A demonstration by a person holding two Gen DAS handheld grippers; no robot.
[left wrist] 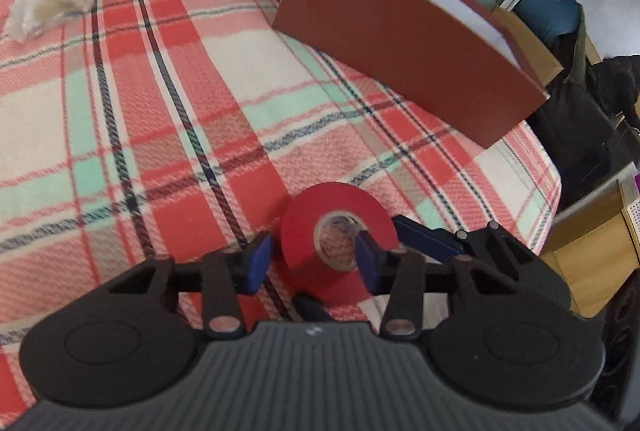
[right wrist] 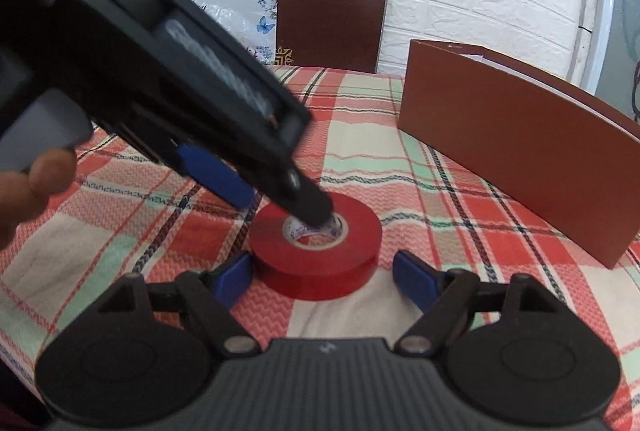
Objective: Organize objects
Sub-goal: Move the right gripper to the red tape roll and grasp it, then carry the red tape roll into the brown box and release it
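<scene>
A red tape roll [left wrist: 340, 227] [right wrist: 316, 251] lies flat on the plaid tablecloth [left wrist: 160, 111]. My left gripper [left wrist: 312, 255] is open: one blue finger [left wrist: 366, 257] sits inside the roll's core, the other [left wrist: 258, 259] stands outside its left wall, a small gap showing. In the right wrist view the left gripper [right wrist: 276, 193] reaches down from the upper left into the core. My right gripper [right wrist: 324, 273] is open, its blue fingers on either side of the roll at the near edge, not touching it.
An open brown box [left wrist: 404, 39] [right wrist: 516, 151] with a white inside stands on the table's right side. A dark brown box [right wrist: 332, 11] leans against the white brick wall at the back. A pale crumpled piece [left wrist: 48, 5] lies at far left. The table edge is on the right.
</scene>
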